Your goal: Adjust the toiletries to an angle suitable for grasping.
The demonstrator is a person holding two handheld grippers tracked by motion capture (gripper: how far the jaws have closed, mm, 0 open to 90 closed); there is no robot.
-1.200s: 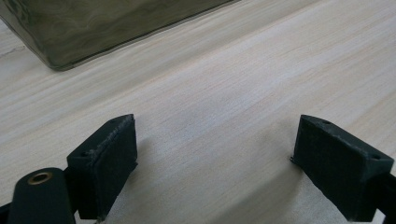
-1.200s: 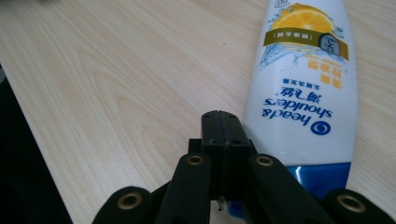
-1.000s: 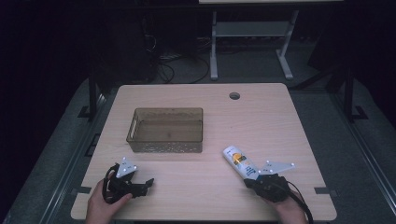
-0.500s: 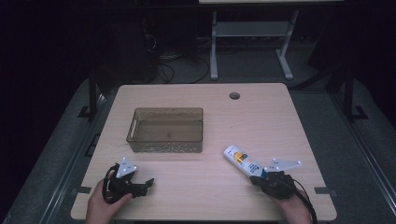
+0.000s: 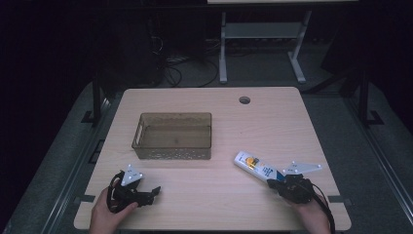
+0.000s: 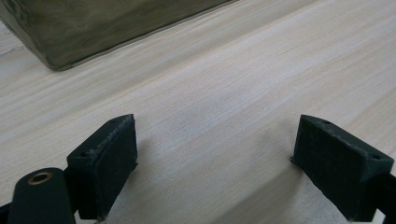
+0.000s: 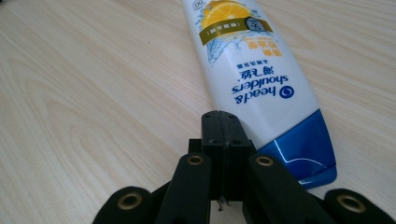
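A white shampoo bottle (image 5: 252, 165) with a blue cap and an orange picture lies flat on the wooden table (image 5: 224, 126), front right. My right gripper (image 5: 273, 183) is shut with nothing between its jaws, and its tips sit at the bottle's cap end. In the right gripper view the closed jaws (image 7: 219, 117) rest just left of the bottle (image 7: 247, 70), beside the blue cap; I cannot tell whether they touch it. My left gripper (image 5: 152, 192) lies low over the table at the front left, open and empty. Its jaws (image 6: 215, 149) stand wide apart over bare wood.
A clear brownish plastic basket (image 5: 173, 152) stands empty left of the table's middle, just beyond the left gripper; its corner (image 6: 93, 28) shows in the left gripper view. A round cable hole (image 5: 244, 100) sits near the far edge. Dark floor and desk legs lie beyond.
My right gripper has shifted a little to the right along the front of the table, staying shut. The left gripper has kept still.
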